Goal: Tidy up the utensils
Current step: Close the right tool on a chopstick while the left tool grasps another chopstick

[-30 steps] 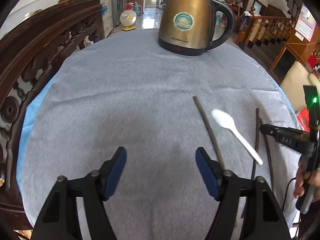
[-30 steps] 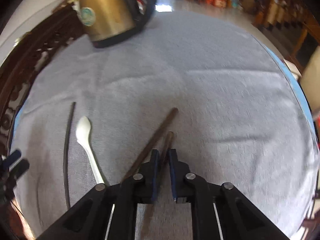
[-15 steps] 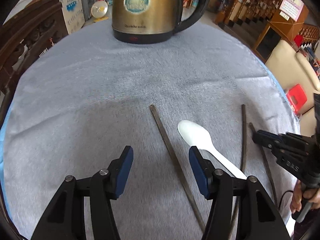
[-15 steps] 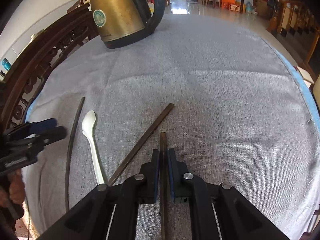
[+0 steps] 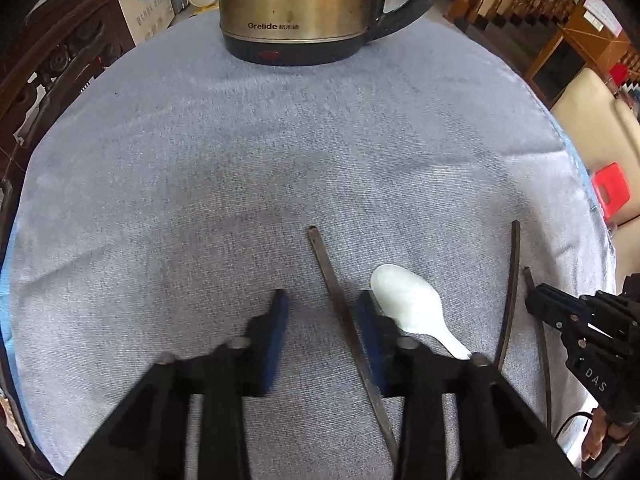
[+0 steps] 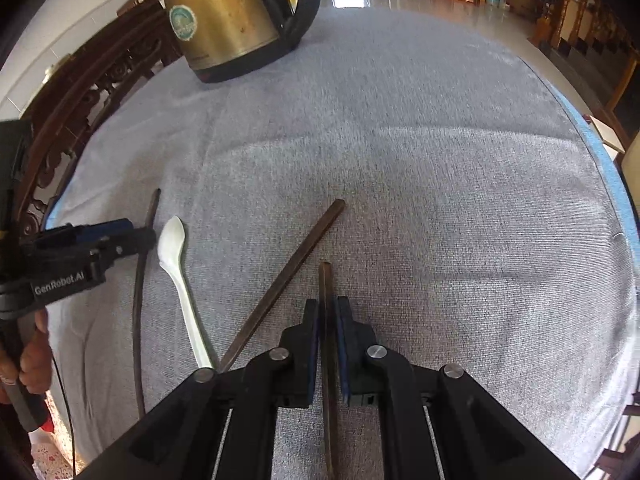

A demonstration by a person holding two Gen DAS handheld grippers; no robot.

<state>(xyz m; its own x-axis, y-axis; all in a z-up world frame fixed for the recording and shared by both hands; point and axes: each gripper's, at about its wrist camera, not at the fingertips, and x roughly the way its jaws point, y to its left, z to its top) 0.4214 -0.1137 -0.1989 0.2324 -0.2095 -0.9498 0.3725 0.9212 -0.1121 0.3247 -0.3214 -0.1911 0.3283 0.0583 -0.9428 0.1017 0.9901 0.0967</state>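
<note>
Chopsticks and a spoon (image 5: 408, 304) lie on the grey cloth (image 5: 280, 160), near the edge opposite the kettle (image 5: 304, 8). Left gripper (image 5: 322, 316) straddles the leftmost chopstick (image 5: 332, 280); its jaws have just been closing, and the stick sits against the right pad with a gap to the left one, so it is not yet pinched. Right gripper (image 6: 327, 312) pinches another chopstick (image 6: 325, 280) between pressed-together pads. A loose chopstick (image 6: 288, 276) lies just beside it, angled.
</note>
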